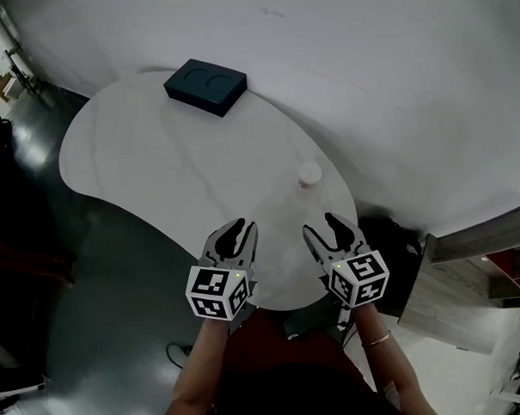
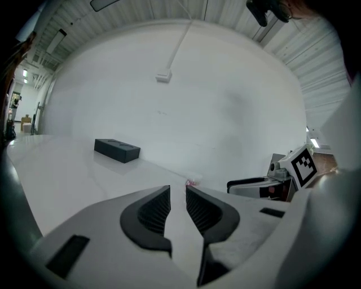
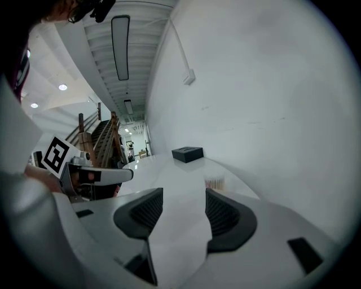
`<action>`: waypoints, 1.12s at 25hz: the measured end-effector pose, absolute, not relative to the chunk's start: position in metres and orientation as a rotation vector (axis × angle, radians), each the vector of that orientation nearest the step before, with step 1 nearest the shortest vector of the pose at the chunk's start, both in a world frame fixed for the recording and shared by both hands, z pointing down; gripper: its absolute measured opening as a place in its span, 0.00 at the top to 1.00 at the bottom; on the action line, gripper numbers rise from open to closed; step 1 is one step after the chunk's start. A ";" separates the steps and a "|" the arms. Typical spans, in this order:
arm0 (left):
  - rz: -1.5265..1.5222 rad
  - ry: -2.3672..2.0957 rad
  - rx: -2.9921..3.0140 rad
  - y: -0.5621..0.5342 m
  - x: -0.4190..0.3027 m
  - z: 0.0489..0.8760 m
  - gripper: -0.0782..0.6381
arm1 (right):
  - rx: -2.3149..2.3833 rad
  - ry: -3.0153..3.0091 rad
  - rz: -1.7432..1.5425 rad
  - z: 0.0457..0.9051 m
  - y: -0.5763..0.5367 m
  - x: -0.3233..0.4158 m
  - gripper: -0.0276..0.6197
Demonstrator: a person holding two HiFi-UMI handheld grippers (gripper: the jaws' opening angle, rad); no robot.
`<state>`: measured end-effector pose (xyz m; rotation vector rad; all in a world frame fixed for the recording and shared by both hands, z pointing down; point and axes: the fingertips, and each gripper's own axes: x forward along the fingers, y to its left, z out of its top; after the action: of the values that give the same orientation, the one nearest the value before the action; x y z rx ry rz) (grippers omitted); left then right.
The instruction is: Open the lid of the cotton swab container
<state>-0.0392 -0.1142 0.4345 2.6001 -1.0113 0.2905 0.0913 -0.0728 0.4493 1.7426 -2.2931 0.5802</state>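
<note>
Surface: white, kidney-shaped table top (image 1: 146, 156) set against a plain white wall, with dark glossy floor to its left.
Task's thing: small round clear cotton swab container (image 1: 309, 175), standing upright near the table's right edge, close to the wall.
Container from the grippers: it shows small and low in the left gripper view (image 2: 193, 182), ahead and slightly right of the jaws, and just right of centre in the right gripper view (image 3: 215, 183), where pale sticks can be made out inside.
Lid: in the head view a pale round top appears to sit on the container, so the lid looks closed; the hinge or catch is too small to tell.
Other item: dark rectangular block with two round recesses (image 1: 206, 86) at the far end of the table, well apart from the container.
Progress: nothing of the task looks done yet. Neither gripper touches the container, and reaching, steadying the body and lifting the lid all seem left to do.
Left gripper: left gripper (image 1: 241, 225) hovers over the near edge of the table, pointing forward. Its jaws stand a narrow slit apart with only bare table between them (image 2: 177, 189).
Right gripper: right gripper (image 1: 321, 224) is level with the left one, nearer the container but clear of it. Its jaws are spread wide and empty (image 3: 184, 192).
Arms: both forearms are drawn in close to the body, the grippers side by side.
</note>
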 end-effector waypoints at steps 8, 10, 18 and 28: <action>0.312 -0.950 2.629 -0.138 -0.036 0.442 0.74 | 1.769 -2.232 0.568 0.458 -0.104 0.097 0.59; 0.316 -0.938 2.633 -0.141 -0.036 0.444 0.73 | 1.775 -2.208 0.558 0.460 -0.109 0.099 0.59; 0.334 -0.932 2.629 -0.156 -0.035 0.448 0.71 | 1.777 -2.125 0.527 0.472 -0.129 0.116 0.58; 0.346 -0.982 2.579 -0.172 -0.027 0.456 0.70 | 1.654 -2.115 0.515 0.496 -0.159 0.131 0.55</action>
<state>-0.0272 -0.1720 0.4557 2.5790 -0.9819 0.3457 0.1314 -0.1585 0.4959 1.6544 -2.1147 0.5152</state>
